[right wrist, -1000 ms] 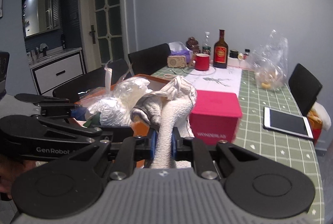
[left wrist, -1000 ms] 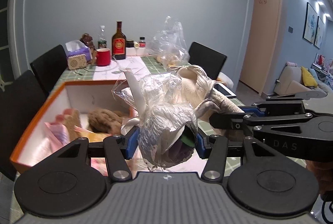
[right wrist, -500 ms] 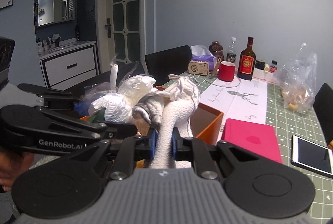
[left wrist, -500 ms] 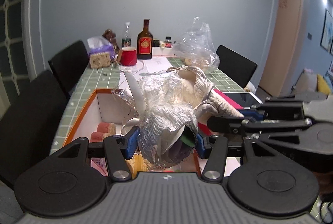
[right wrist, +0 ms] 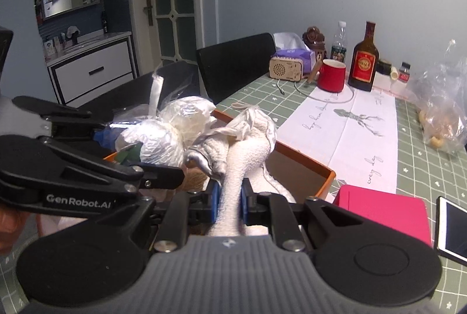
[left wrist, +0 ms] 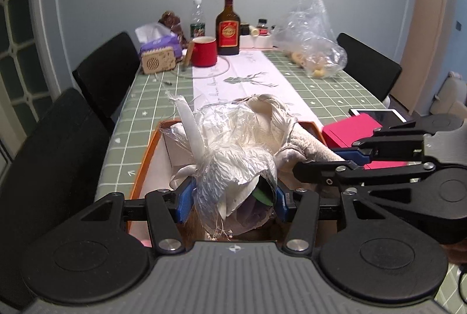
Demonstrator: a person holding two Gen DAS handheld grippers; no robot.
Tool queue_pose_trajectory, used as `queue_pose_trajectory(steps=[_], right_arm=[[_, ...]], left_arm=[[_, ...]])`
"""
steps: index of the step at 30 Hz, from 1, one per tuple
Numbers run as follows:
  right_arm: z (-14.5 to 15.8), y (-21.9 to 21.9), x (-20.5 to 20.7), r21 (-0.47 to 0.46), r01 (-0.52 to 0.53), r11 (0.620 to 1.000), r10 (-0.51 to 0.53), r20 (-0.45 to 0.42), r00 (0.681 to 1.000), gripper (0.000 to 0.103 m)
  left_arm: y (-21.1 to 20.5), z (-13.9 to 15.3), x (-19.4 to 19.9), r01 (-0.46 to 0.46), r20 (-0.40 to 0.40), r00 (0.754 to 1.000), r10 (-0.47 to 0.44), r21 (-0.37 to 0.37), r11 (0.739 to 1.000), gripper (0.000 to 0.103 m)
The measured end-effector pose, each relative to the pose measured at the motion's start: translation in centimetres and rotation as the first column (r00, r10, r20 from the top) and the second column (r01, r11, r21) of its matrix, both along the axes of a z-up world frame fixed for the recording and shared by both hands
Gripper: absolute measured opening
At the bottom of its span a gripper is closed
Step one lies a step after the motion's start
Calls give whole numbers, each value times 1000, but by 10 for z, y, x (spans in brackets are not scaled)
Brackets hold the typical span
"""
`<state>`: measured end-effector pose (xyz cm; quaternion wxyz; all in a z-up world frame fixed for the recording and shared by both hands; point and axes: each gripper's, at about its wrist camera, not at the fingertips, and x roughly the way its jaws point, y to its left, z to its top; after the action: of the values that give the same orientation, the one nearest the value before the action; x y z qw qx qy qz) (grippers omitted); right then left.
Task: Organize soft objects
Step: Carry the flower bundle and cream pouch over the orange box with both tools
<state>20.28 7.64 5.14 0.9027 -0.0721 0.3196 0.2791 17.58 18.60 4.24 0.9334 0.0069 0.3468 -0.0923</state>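
My left gripper [left wrist: 232,201] is shut on a clear plastic bag of white soft stuff [left wrist: 233,150], held over the near end of the orange-rimmed box [left wrist: 151,147]. My right gripper [right wrist: 229,197] is shut on a white and grey cloth [right wrist: 242,147], held upright beside the bag [right wrist: 163,136] above the same box [right wrist: 303,159]. The right gripper also shows at the right of the left wrist view [left wrist: 362,156]. Most of the box's inside is hidden behind the bag and cloth.
A pink box [right wrist: 382,212] and a tablet [right wrist: 452,226] lie right of the orange box. At the table's far end stand a red mug [left wrist: 204,51], a brown bottle [left wrist: 227,28], a tissue box [left wrist: 157,42] and a plastic bag [left wrist: 312,36]. Black chairs [left wrist: 105,71] line the table.
Both grippers have pulled back toward the near end of the table with their loads still held; the box's contents have dropped out of sight below the bag.
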Motion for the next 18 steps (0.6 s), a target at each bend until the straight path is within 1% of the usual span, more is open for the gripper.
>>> queue_pose_trajectory(steps=[2, 6, 8, 10, 15, 18], right_arm=[[-7, 2, 14, 10, 12, 1000, -12, -34, 999, 13], [-23, 9, 39, 9, 30, 999, -29, -104, 994, 13], [-31, 13, 49, -1, 32, 1000, -31, -134, 991, 13], [-37, 17, 54, -30, 28, 999, -32, -136, 990, 13], [-45, 20, 60, -69, 17, 997, -27, -140, 990, 13], [-48, 24, 59, -101, -2, 995, -11, -133, 991, 14]], left_arm=[[4, -6, 10, -25, -26, 999, 24, -28, 999, 61], [9, -16, 27, -64, -63, 996, 63, -17, 998, 61], [11, -22, 29, -78, -84, 994, 76, -28, 997, 61], [13, -27, 29, -74, -99, 993, 70, -44, 996, 61], [6, -38, 28, -42, -123, 991, 42, -4, 999, 61], [6, -41, 31, -45, -158, 986, 47, 14, 999, 62]])
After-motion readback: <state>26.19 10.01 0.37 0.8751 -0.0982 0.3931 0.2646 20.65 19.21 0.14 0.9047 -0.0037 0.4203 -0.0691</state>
